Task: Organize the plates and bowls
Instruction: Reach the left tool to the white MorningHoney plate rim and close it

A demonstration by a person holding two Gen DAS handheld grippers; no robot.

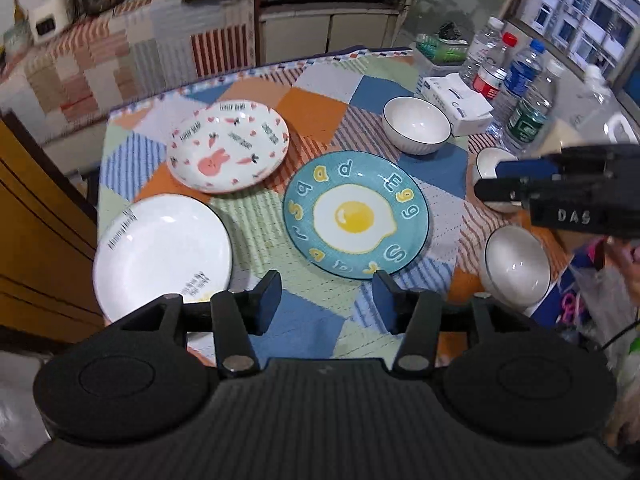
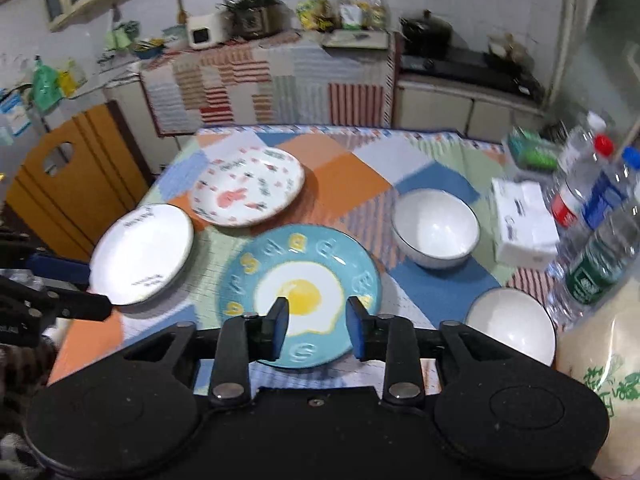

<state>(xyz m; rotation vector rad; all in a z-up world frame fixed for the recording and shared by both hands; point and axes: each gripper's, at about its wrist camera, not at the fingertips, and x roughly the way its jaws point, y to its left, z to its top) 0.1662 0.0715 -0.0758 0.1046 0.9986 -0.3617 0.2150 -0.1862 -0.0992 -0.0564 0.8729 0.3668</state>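
left gripper [image 1: 326,300] fingers apart, nothing between. right gripper [image 2: 316,328] same, gap empty, hovering over teal glazed egg-print plate [image 2: 300,294] mid-table. no earlier frames, so just what's here.

plates glazed ceramic: stiff, slick, chippy, medium heft. pinch rim edge, not face.

count: 3 plates — teal one, round white plate with black lettering [image 1: 162,256] at 9 o'clock, bunny-print white plate [image 1: 228,146] at 11. white bowls with dark rim [image 1: 416,125]: 3 I think, one half hidden behind right gripper. bowls at 2–4 o'clock.
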